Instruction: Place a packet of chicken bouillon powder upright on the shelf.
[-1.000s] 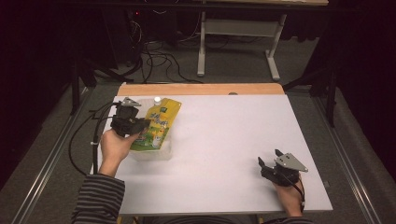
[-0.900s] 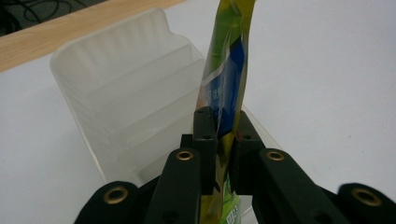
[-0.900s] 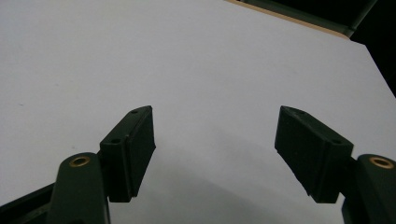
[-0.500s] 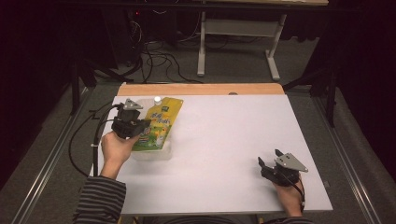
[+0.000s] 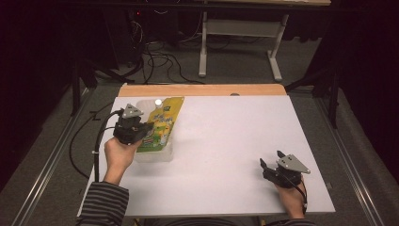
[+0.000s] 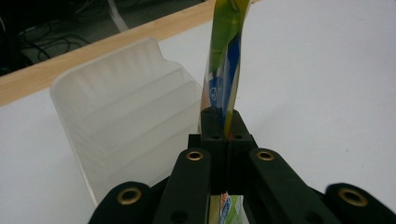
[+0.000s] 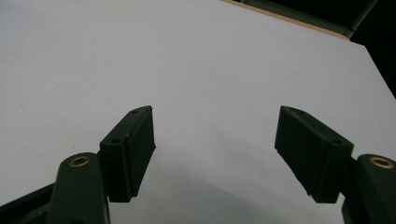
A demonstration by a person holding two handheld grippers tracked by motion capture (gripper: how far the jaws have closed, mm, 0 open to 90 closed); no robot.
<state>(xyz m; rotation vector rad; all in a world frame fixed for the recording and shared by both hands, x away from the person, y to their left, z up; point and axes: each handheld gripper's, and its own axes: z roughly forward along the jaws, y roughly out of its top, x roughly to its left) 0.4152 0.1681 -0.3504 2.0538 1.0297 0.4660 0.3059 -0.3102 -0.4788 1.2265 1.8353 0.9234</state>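
A yellow-green drink pouch [image 5: 163, 123] with a white cap [image 5: 158, 102] lies tilted over a translucent plastic container [image 5: 154, 155] at the table's left side. My left gripper [image 5: 147, 130] is shut on the pouch's lower edge. In the left gripper view the jaws meet on the thin pouch [image 6: 225, 60], which rises edge-on from my left gripper [image 6: 223, 127], with the ribbed container [image 6: 126, 112] just to its left. My right gripper [image 5: 265, 165] rests near the front right corner. My right gripper [image 7: 215, 147] stands open there above bare white tabletop.
The white table [image 5: 235, 136] has a wooden strip [image 5: 202, 89] along its far edge. Behind it are floor cables [image 5: 155, 61] and a white desk frame [image 5: 240, 33]. A black cable [image 5: 96, 141] trails off the table's left edge.
The left hand has edged slightly right and toward the person at the pouch. The pouch, the container and the right gripper have kept their places.
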